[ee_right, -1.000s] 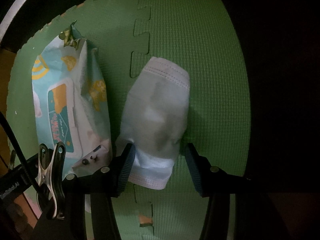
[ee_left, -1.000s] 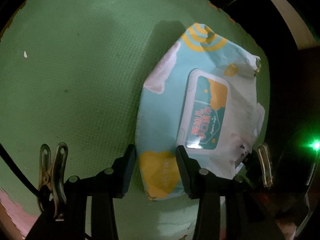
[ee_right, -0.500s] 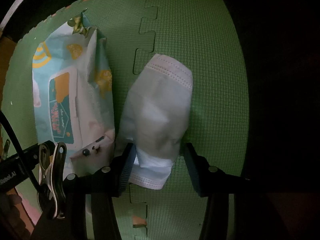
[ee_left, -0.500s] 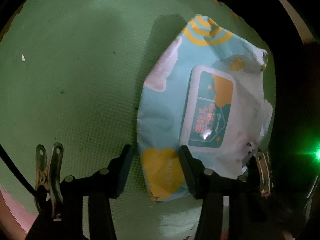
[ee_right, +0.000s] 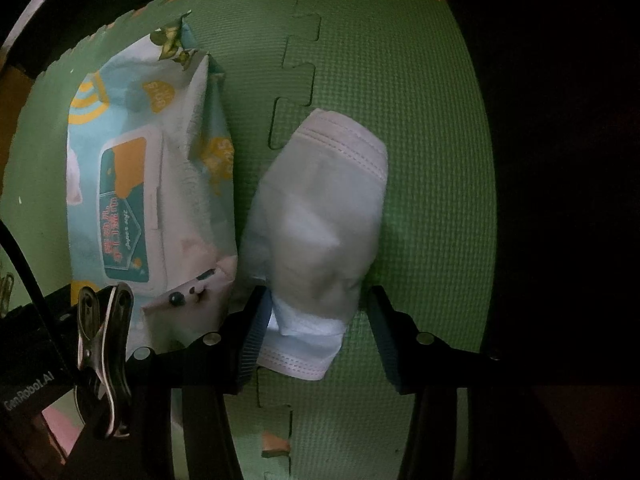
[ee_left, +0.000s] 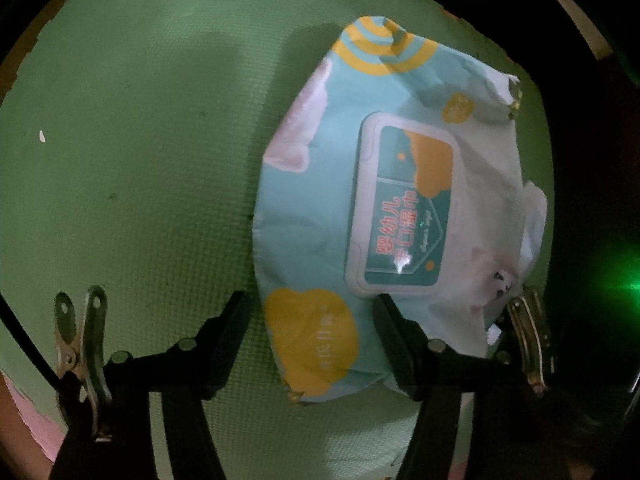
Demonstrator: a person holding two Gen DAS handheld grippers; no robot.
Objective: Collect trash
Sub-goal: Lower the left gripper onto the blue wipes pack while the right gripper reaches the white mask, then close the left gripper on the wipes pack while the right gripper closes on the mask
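Pale blue face mask [ee_right: 320,216] is lying lengthwise straight ahead between my right hand-held gripper [ee_right: 316,320]'s closing, not-yet-clamped jaws, while my left hand-held gripper [ee_left: 312,320] is opening over the wipes pack [ee_left: 380,208].

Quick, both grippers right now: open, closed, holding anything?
Left gripper: opening, jaws straddle the corner of the wet wipes pack, not clamped.
Right gripper: closing around the face mask, no firm grip yet.

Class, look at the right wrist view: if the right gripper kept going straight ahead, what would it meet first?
Most likely the crumpled face mask, lying between the closing fingers of the right gripper; beneath it is the green foam mat.
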